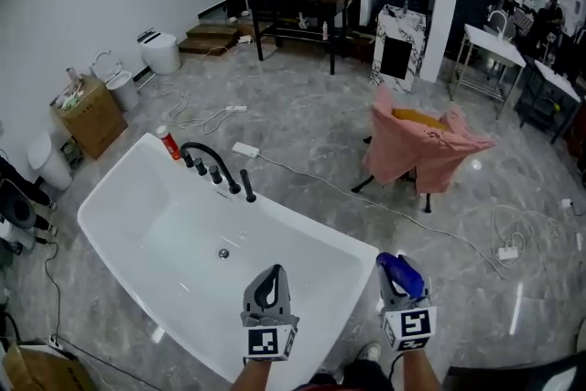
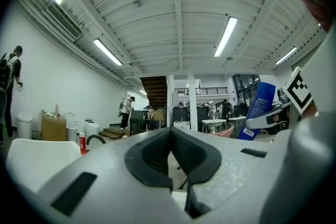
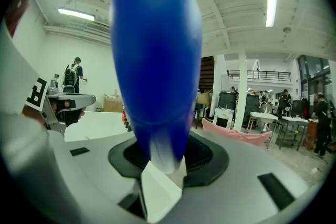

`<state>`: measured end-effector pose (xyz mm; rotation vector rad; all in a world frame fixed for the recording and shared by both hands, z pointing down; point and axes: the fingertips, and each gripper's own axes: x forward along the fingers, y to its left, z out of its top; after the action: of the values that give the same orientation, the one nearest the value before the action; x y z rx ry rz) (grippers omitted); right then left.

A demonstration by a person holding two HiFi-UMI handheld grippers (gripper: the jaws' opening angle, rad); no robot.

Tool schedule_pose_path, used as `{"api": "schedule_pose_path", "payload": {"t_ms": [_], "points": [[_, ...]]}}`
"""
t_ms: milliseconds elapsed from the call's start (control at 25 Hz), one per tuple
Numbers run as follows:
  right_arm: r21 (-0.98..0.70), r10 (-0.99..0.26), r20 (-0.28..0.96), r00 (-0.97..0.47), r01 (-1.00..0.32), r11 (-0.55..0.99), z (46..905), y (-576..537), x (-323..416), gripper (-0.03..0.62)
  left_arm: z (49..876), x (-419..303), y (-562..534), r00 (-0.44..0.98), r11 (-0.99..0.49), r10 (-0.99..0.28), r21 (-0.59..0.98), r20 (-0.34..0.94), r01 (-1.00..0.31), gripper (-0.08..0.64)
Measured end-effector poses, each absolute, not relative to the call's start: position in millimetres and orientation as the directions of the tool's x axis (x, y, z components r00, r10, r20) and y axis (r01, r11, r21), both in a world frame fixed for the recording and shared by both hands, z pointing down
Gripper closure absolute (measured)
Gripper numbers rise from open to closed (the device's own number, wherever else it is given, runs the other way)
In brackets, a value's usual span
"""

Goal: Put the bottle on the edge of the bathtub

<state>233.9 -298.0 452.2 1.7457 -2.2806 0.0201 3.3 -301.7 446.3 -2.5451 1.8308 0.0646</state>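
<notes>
1. A blue bottle (image 3: 156, 60) stood clamped between the jaws of the right gripper (image 3: 165, 159), which pressed on its lower end.
2. The bottle hung in the air just outside the near right corner of the bathtub (image 1: 311, 238), over the grey floor and touching no part of the tub.
3. The left gripper (image 1: 268, 288) hovered above the bathtub's near end with its jaws together and nothing between them.
4. Judging by this, the task was at an early point. The bottle had been picked up, but it had not yet been carried to the bathtub's edge, set down or let go.
5. The near rim of the bathtub, closest to the bottle, looked broad and bare.
6. On the bathtub's far rim sat a black tap (image 1: 207, 157) with a small red bottle (image 1: 168, 142) beside it.
7. Beyond the bathtub's right side stood a chair under a pink cloth (image 1: 426, 146), and white cables (image 1: 403, 215) trailed over the floor.
8. The bottle filled the right gripper view, so the pads beneath it were mostly covered and no label could be read there.
9. Part of the bathtub's near rim lay behind the left gripper, and both of the person's arms were cut off at the lower border of the head view.
</notes>
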Motion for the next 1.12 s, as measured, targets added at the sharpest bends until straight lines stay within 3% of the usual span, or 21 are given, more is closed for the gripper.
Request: {"api": "schedule_pose_path", "payload": {"t_ms": [400,760,1120], "points": [[0.107,-0.901,0.244,-0.359,-0.913,0.393,489,-368,231,0.439,448,16,-344,0.24,-0.24,-0.966,-0.015,-0.093,-0.971,0.555],[0.039,-0.832,0.331,-0.445,-0.874,0.484,557,-434,212,0.439,484,21,-390,0.199,-0.199,-0.978,-0.007,-0.057,-0.98,0.555],[-0.023,-0.787,0.43,-0.442,-0.877,0.48,649,-467,204,0.439,551,26,-429,0.223,-0.223,-0.974,0.017,0.046,-0.975,0.555]]}}
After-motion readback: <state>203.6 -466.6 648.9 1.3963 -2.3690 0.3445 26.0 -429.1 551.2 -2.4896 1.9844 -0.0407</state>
